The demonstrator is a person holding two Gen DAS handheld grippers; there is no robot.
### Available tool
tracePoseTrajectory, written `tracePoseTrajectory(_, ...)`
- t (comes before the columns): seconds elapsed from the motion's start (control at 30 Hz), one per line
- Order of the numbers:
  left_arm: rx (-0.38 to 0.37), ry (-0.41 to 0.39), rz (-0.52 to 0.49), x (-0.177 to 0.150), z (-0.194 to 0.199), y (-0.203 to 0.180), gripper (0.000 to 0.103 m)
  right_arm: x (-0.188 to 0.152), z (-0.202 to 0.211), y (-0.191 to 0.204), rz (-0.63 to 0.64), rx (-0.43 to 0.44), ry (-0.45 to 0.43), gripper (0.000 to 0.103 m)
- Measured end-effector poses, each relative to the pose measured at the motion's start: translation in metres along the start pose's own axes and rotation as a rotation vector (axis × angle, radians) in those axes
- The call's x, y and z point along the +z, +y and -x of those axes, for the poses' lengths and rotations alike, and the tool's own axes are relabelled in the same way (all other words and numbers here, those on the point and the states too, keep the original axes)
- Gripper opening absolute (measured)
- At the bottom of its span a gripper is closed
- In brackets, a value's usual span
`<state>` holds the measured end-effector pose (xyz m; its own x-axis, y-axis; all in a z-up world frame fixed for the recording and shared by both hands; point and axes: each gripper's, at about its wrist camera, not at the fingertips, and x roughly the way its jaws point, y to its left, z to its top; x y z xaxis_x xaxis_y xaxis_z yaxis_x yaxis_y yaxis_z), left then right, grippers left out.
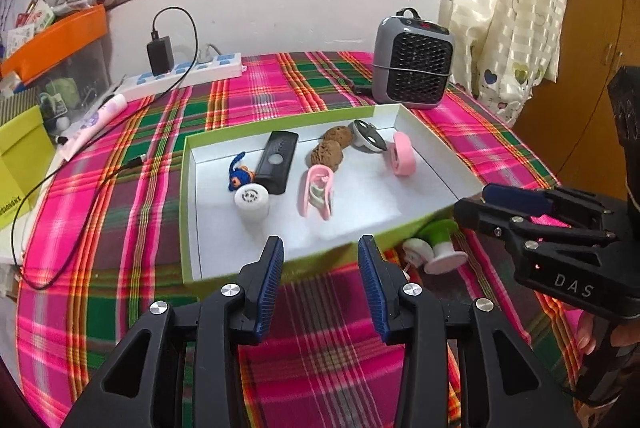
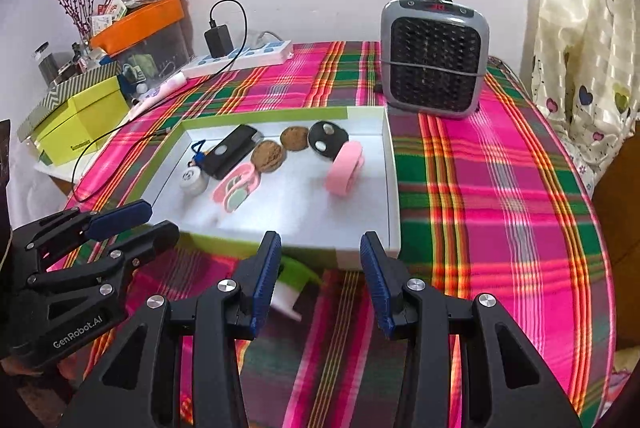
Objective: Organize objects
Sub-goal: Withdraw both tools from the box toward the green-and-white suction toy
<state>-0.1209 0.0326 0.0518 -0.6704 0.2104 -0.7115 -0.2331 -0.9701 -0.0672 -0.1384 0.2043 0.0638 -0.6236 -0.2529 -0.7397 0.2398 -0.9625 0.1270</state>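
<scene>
**Green and white object outside the tray, both grippers empty**

The green and white object lies on its side on the plaid cloth, just outside the near wall of the tray, towards the tray's right corner. It seems to be the only loose thing left, so I judge the step in hand is to pick it up and put it with the others.

The left gripper hangs above the cloth before the tray, jaws parted, nothing between them. The right gripper is released too and empty; the object shows just behind its left finger, not between the pads. To do the step well, the right gripper should come down over the object with one pad on each side, close on the narrow white part, and lift over the low wall. The round shape may roll away, so the closing should be slow.

Inside the tray there are a white cylinder, a black flat device, two pink pieces, two brown balls and a black and white disc; free space remains at the near side.

Further away stand a small grey heater and a white power strip with a black charger. Behind them are a white wall and a barred window, with a curtain at the right
</scene>
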Motion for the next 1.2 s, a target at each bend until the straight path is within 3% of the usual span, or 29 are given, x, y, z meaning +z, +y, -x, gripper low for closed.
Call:
tracePoseTrajectory(0.37, -0.044, 0.024, 0.037, -0.022, 0.001, 0.004, 0.037, -0.022, 0.0, 0.002, -0.025, 0.035, 0.018, 0.043)
tracePoseTrajectory(0.77, -0.082, 0.042, 0.055, -0.031, -0.002, 0.009, 0.037, -0.024, -0.015, 0.014, -0.014, 0.056, 0.057, 0.043)
tracePoseTrajectory(1.2, -0.107, 0.055, 0.049, -0.031, -0.006, 0.01, 0.037, -0.03, -0.021, 0.011, 0.024, 0.009, 0.089, 0.043)
